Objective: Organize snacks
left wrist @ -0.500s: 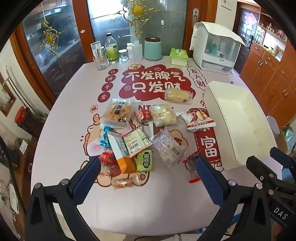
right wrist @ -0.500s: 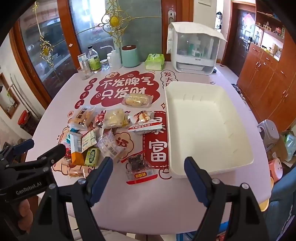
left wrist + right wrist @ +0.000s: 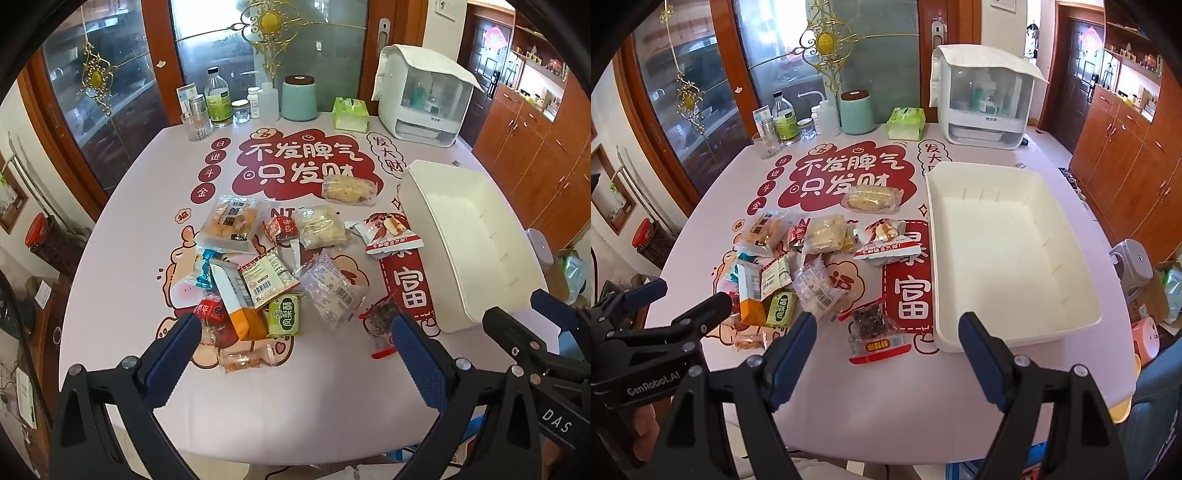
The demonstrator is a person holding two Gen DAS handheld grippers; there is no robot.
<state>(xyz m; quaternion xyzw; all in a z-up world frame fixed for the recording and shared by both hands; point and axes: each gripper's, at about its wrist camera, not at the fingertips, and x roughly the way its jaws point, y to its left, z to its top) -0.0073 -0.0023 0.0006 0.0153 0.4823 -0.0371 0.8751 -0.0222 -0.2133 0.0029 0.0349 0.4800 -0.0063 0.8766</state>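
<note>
Left wrist view looks down on a table [image 3: 122,258] with a bare pale strip along its near edge, and the left gripper [image 3: 295,354] hangs over that strip with its jaws spread wide and nothing between them. Right of the snacks [image 3: 280,266] stands a white bin [image 3: 454,266] with nothing in it, its long side close to the table's right edge. Bottles [image 3: 218,99], a green canister [image 3: 300,98] and a white appliance [image 3: 424,96] line the far edge. Right wrist view shows the right gripper [image 3: 886,354] likewise spread and holding nothing, over bare tabletop in front of a dark packet [image 3: 873,332] just left of the bin's near corner. The snacks are small wrapped packets, some clear, some red, orange or green, heaped loosely and overlapping on the left half.
</note>
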